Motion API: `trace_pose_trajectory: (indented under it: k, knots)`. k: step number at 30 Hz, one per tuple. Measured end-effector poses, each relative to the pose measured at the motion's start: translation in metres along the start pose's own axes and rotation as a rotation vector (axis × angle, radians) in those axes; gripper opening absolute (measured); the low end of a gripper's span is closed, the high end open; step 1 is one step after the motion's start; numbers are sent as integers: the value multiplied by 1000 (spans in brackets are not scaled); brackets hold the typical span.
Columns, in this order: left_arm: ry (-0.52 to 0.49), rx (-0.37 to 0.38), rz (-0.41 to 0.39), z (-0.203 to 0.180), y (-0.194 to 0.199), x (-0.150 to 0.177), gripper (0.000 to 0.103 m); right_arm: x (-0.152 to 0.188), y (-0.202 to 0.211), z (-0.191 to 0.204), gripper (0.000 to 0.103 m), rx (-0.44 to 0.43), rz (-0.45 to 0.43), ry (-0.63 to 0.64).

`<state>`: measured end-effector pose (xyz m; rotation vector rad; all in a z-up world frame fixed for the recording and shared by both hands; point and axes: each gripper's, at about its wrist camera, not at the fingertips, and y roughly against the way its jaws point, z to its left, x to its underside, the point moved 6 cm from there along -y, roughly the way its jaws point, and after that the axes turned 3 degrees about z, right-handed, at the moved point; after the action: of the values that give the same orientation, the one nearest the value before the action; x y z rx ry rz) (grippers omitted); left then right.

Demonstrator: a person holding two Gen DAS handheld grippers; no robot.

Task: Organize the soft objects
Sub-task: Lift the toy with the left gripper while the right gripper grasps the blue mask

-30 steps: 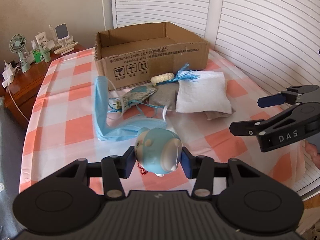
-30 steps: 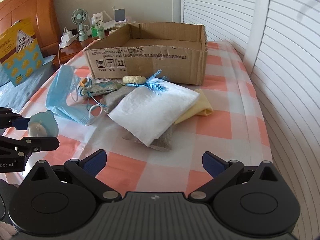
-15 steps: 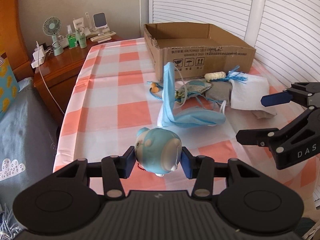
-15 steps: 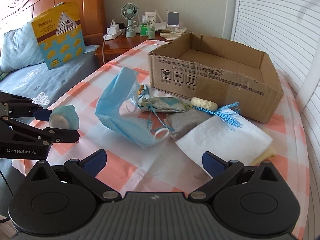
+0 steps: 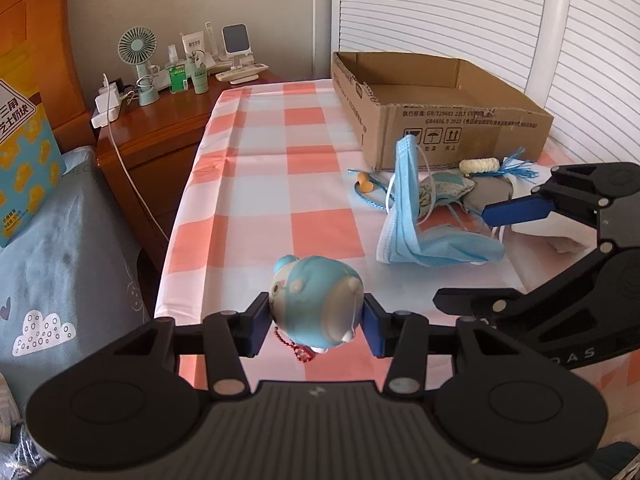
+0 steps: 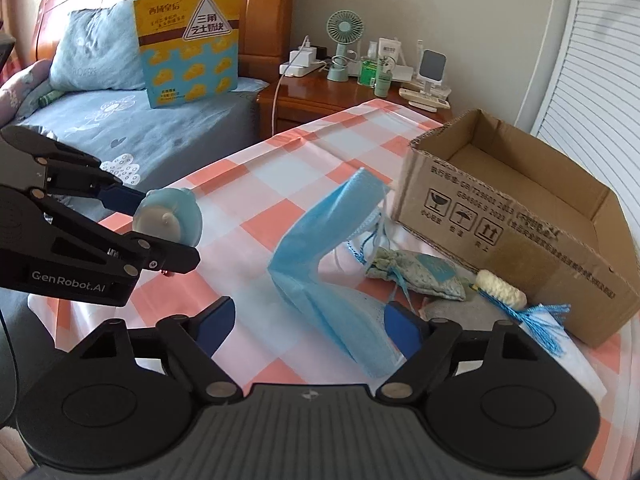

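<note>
Soft objects are spread over the checked tabletop [image 5: 280,184], and one is already lifted: a small blue plush toy [image 5: 316,306] is clamped between the pads of the left hand-held gripper [image 5: 316,322] and held above the near edge of the tabletop, a red bead chain [image 5: 302,350] dangling under it. Further right, a blue face mask [image 6: 332,264] is seen folded and partly standing on the cloth. Just beyond it lie a patterned drawstring pouch [image 6: 420,274], a grey cushion [image 6: 448,306] and a cream roll with a blue tassel [image 6: 500,284], all close against the front wall of an open cardboard box [image 6: 520,216], whose inside appears empty. The right hand-held gripper [image 6: 312,324] is released and grasps nothing; its jaws have just been closing, and the lower edge of the mask is framed between them without the pads pressing on it.

The step in hand is judged to be the gathering of items for the box, with the toy secured and the mask being approached. For the next move, the right jaws would need to be lowered onto the mask's folded edge and closed on the thin fabric, care being taken that the ear loops are not snagged on the pouch cords.
</note>
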<state>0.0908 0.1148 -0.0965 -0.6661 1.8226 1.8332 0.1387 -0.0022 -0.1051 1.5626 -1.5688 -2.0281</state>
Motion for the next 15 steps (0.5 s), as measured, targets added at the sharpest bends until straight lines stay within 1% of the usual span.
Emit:
trace_pose_trajectory:
  k: [2, 4, 8, 9, 10, 11, 12, 13, 14, 15]
  knots:
    - [6, -3, 3, 3, -1, 0, 46, -3, -7, 3, 82, 0, 1, 25]
    - [12, -4, 8, 5, -3, 1, 46, -5, -16, 4, 71, 3, 14, 38]
    - [16, 11, 17, 5, -5, 2, 47, -7, -24, 6, 58, 32, 17, 67]
    - [17, 15, 19, 5, -6, 3, 47, -6, -25, 7, 50, 39, 18, 73]
    - [19, 17, 21, 6, -7, 3, 47, -6, -25, 6, 45, 42, 20, 72]
    - [19, 18, 23, 6, -8, 3, 47, -5, -25, 6, 43, 40, 24, 69]
    - [20, 22, 25, 6, -9, 3, 47, -5, -24, 6, 34, 40, 22, 65]
    - [19, 24, 27, 6, -9, 3, 47, -4, -23, 4, 29, 39, 19, 58]
    - [16, 24, 28, 6, -10, 3, 47, -4, -21, 3, 27, 41, 16, 47]
    - [12, 24, 27, 6, -10, 2, 47, -5, -19, 2, 24, 45, 8, 33]
